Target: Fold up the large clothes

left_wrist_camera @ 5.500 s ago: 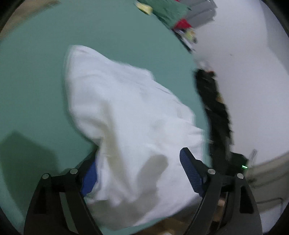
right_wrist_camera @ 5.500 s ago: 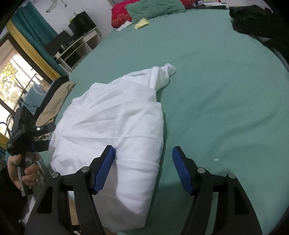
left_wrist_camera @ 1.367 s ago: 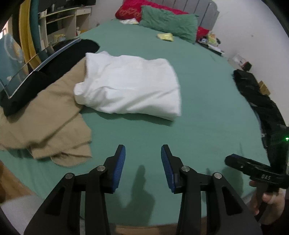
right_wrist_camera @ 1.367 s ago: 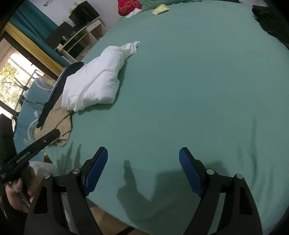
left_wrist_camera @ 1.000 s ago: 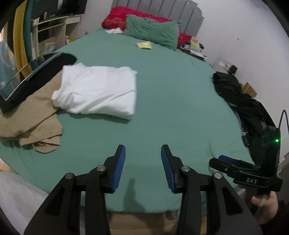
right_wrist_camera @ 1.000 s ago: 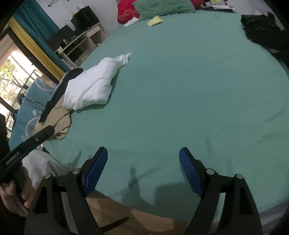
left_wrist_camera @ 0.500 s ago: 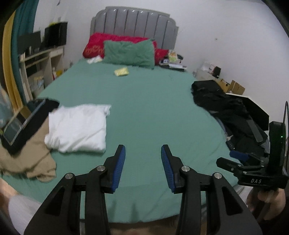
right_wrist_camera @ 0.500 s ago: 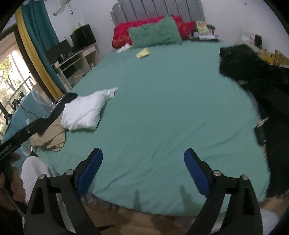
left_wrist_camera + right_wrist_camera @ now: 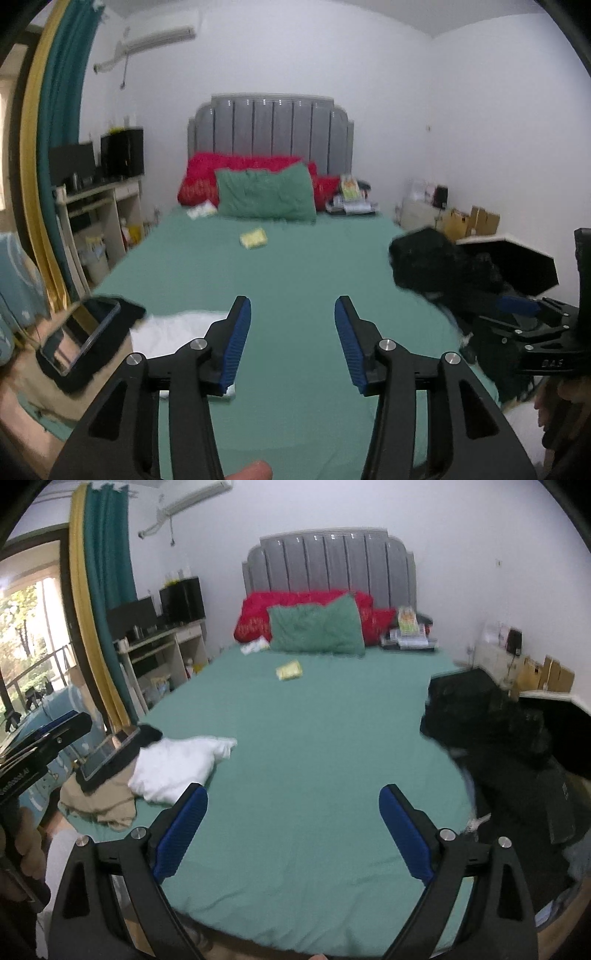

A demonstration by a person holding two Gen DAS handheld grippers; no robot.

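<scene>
Both raised over the bed [image 9: 295,738], left gripper [image 9: 291,341] just widened, right gripper [image 9: 293,830] spread, empty; folded white garment [image 9: 173,768] lying at bed's left edge.

The left gripper [image 9: 292,341] hangs over the foot of the bed [image 9: 295,273], its blue-padded jaws apart and just now widened, nothing between them. A folded white garment [image 9: 177,328] lies on the green sheet at the left edge, partly hidden behind the left finger, beside a tan cloth [image 9: 55,391] and a black tablet-like device [image 9: 79,338]. Black clothes [image 9: 443,269] are heaped on the right side. A green pillow [image 9: 264,194] leans on red bedding [image 9: 207,177] below the grey headboard [image 9: 273,129]. The right gripper [image 9: 532,321] shows at the right edge.
</scene>
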